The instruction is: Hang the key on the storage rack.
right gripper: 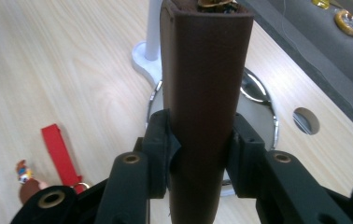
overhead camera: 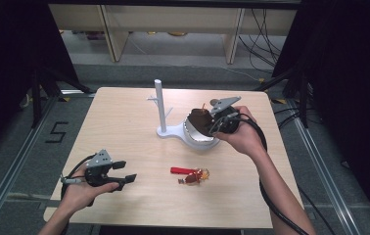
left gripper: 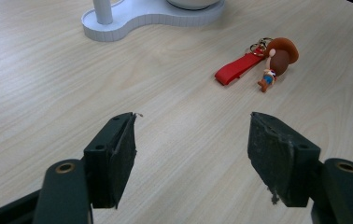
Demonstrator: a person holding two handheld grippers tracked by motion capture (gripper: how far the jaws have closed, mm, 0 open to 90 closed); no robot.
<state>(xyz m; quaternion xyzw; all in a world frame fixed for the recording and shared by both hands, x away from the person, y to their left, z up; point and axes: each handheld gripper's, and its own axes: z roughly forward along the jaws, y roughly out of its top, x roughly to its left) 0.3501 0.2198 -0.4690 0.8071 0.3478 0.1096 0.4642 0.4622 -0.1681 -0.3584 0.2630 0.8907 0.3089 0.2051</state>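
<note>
Seen from above a pale wooden table (overhead camera: 124, 122): right gripper (overhead camera: 218, 122) raised over the silver-rimmed dish (overhead camera: 198, 138) of a white key stand (overhead camera: 160, 105), jaws clamped on a brown leather strap (right gripper: 205, 84), likely a key holder. In the right gripper view, strap pinched across its width, long axis running straight up and away from the jaws, a glint of brass ring at its far end, dish rim directly beneath. Post and short pegs of the stand just beyond and to the left of the strap, probably the target if hanging is the aim. Right hand (overhead camera: 244, 137) cocked inward at the wrist, forearm reaching in from the near right edge. Left gripper (overhead camera: 119, 176) parked low near the table's near left corner, jaws spread wide and empty, hand (overhead camera: 82, 191) resting close to the surface. Red-strapped figurine keychain (left gripper: 258, 63) lying flat ahead and right of the left jaws, strap slanting away leftward; left hand clearly nearer to it.
</note>
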